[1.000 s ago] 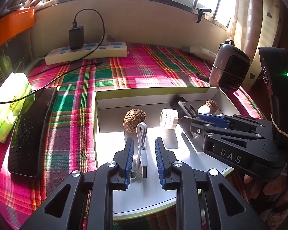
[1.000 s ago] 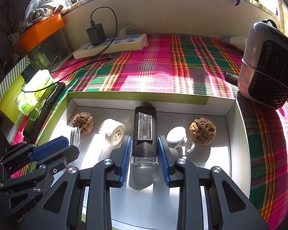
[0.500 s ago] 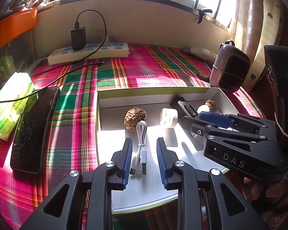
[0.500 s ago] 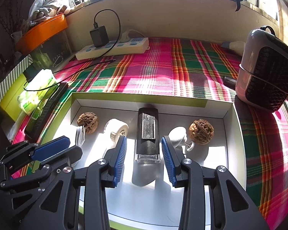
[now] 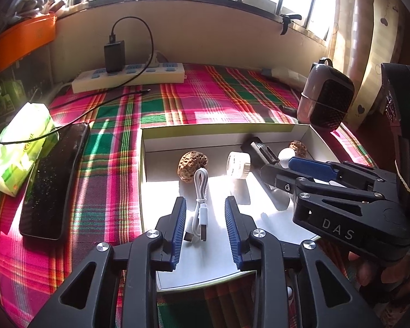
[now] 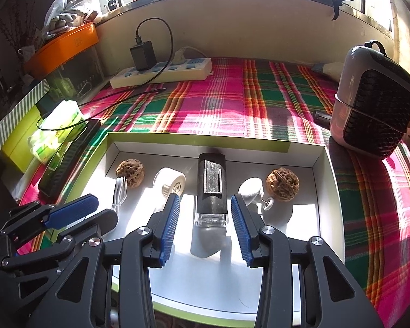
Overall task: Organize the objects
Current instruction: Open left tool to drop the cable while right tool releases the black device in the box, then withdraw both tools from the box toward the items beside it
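A shallow white box with a green rim [image 5: 218, 128] [image 6: 199, 140] holds a row of objects. My left gripper [image 5: 205, 205] is opening over a coiled white USB cable [image 5: 201, 205], which lies free between the pads on the box floor. My right gripper [image 6: 205, 203] is opening around a black rectangular device with a clear end [image 6: 211, 188], and its pads stand clear of it. A pitted walnut [image 6: 130, 172], a white round cap [image 6: 170, 184], a small white knob [image 6: 252, 192] and a smoother walnut [image 6: 282, 183] lie in the same row.
On the plaid cloth [image 6: 224, 104] behind the box lies a power strip [image 6: 161, 72] with a black charger and cable. A black phone [image 5: 54, 180] and a green tissue pack [image 5: 19, 147] lie left. A small heater [image 6: 371, 104] stands at the right.
Both grippers' jaws have spread apart. The right one let go of the black device, the left one of the white cable; both objects stayed lying in the box.
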A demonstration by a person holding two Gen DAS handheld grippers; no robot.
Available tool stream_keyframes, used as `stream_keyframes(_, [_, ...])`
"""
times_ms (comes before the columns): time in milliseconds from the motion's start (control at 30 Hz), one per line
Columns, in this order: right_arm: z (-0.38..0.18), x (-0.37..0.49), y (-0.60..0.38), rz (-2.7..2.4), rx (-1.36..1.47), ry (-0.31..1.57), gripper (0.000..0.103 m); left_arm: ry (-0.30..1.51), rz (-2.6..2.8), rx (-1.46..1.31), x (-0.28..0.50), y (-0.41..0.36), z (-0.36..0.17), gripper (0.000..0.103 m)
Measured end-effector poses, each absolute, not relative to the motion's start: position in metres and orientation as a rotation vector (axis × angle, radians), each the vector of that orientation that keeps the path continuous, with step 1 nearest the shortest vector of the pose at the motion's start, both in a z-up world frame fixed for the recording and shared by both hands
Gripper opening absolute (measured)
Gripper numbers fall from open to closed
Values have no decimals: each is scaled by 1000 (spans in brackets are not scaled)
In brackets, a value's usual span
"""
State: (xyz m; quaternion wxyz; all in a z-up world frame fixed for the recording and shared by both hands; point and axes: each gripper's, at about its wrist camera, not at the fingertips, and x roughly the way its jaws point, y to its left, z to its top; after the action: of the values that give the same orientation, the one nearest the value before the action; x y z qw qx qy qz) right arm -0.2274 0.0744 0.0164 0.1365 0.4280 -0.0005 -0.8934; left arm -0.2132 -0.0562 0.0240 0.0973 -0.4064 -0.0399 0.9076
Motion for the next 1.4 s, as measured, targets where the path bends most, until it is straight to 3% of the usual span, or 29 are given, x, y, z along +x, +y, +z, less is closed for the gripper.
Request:
stream_keyframes(67, [18, -225, 75, -2583, 1234, -7, 48, -117, 2689, -1201, -212, -56, 25, 27])
stream_keyframes(1400, [38, -171, 89, -2628, 1145, -49, 48, -69, 2752, -1113, -160, -49, 46, 28])
